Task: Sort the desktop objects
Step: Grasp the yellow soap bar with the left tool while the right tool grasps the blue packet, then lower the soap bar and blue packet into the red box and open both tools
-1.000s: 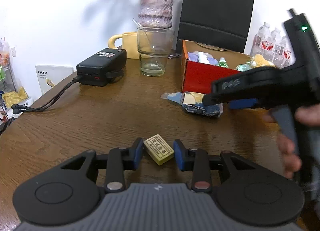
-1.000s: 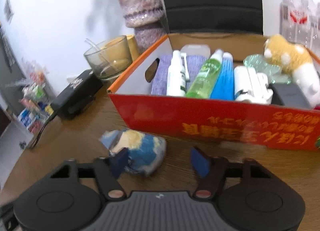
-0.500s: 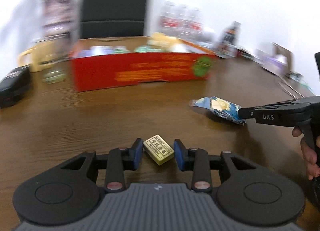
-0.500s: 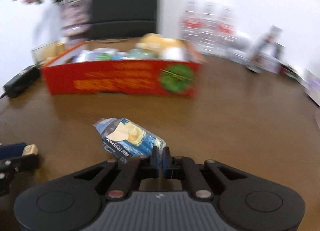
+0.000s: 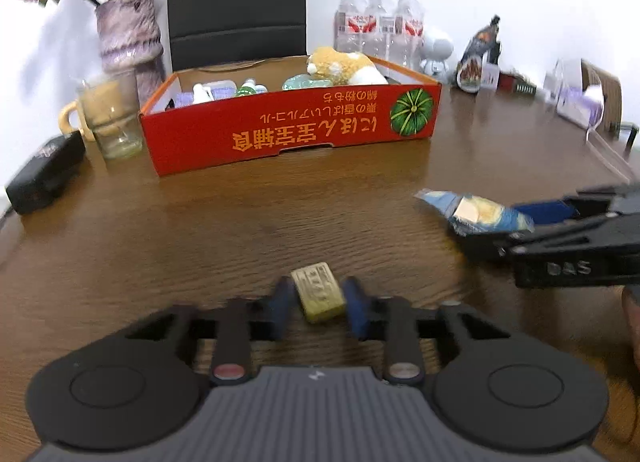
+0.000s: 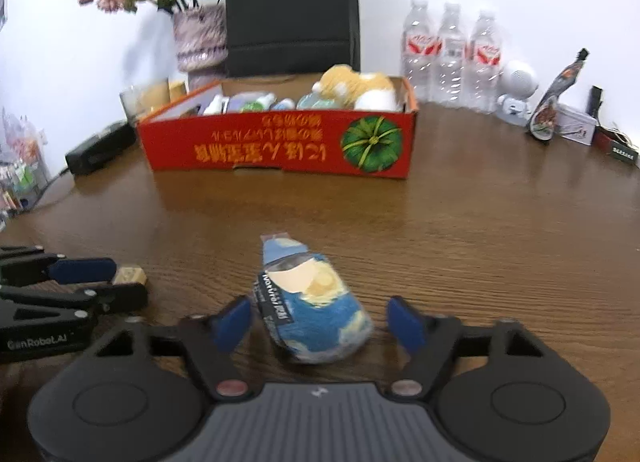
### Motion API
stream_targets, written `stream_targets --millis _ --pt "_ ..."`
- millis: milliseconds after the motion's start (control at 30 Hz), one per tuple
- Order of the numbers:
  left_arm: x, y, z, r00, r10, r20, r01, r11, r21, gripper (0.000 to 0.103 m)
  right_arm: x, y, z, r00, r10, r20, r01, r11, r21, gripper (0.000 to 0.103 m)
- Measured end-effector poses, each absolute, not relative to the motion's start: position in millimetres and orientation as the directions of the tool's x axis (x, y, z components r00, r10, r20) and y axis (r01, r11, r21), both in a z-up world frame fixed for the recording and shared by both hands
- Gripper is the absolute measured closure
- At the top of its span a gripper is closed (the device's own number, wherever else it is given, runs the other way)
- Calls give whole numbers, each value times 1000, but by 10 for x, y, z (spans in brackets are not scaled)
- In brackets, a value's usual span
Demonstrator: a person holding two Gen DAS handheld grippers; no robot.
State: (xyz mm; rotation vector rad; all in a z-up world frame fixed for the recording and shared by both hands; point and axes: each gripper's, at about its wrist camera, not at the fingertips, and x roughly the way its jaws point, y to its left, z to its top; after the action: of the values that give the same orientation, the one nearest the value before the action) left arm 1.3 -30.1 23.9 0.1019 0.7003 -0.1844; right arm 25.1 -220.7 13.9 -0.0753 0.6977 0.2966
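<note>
A small yellow block point(image 5: 318, 296) sits lengthwise between the blue pads of my left gripper point(image 5: 320, 298), low over the wooden table point(image 5: 200, 230). Its jaws are closing and both pads touch the block's sides. The right wrist view shows this left gripper point(image 6: 130, 282) at the left edge with the yellow block point(image 6: 128, 275) in its tips. A blue and yellow packet point(image 6: 316, 318) lies on the table between the pads of my right gripper point(image 6: 320, 318). Those jaws are opening, with a gap on each side of the packet. A red cardboard box point(image 5: 280, 134) holding bottles and a plush toy stands behind.
A glass point(image 5: 114, 118), a yellow mug, a vase point(image 5: 128, 34) and a black power brick point(image 5: 44, 174) stand at the left. A black bag point(image 5: 236, 2) rises behind the box. Water bottles point(image 5: 380, 22) and small items point(image 6: 552, 110) line the back right.
The left wrist view swung from the table's left side to face the box, and the block turned lengthwise between the pads. The right gripper pulled the packet away from the box, then opened wide.
</note>
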Motion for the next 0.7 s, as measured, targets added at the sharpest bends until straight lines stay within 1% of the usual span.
stream_targets --millis 67,167,300,333,367,433,467,567,700 --pt "-6 -241 260 736 -143 -661 215 976 28 78 256 -2168 117 730 240 -640 -305 952 9 46" --pt "-14 -222 255 741 -137 -657 211 977 35 75 262 -2166 107 727 254 -638 -317 948 16 45" --pt "27 -278 237 747 -140 -650 212 977 32 76 277 -2139 114 729 259 -634 -323 946 16 47" --pt "37 -288 231 747 -149 -648 219 975 28 82 284 -2133 116 731 265 -629 -325 945 19 63" --pt "47 -298 225 747 -157 -646 226 974 24 81 283 -2127 126 731 271 -627 -331 943 21 73" --pt "27 -302 243 750 -161 -642 220 975 12 82 267 -2107 147 733 275 -622 -339 941 16 85" --pt "17 -304 252 751 -163 -639 217 976 6 82 251 -2091 157 737 272 -619 -339 941 9 88" --pt "-13 -305 301 759 -166 -630 207 978 -9 82 212 -2083 196 742 260 -618 -321 947 14 94" --pt "82 -190 519 794 -139 -592 161 987 -17 82 175 -2101 369 758 269 -594 -319 947 21 95"
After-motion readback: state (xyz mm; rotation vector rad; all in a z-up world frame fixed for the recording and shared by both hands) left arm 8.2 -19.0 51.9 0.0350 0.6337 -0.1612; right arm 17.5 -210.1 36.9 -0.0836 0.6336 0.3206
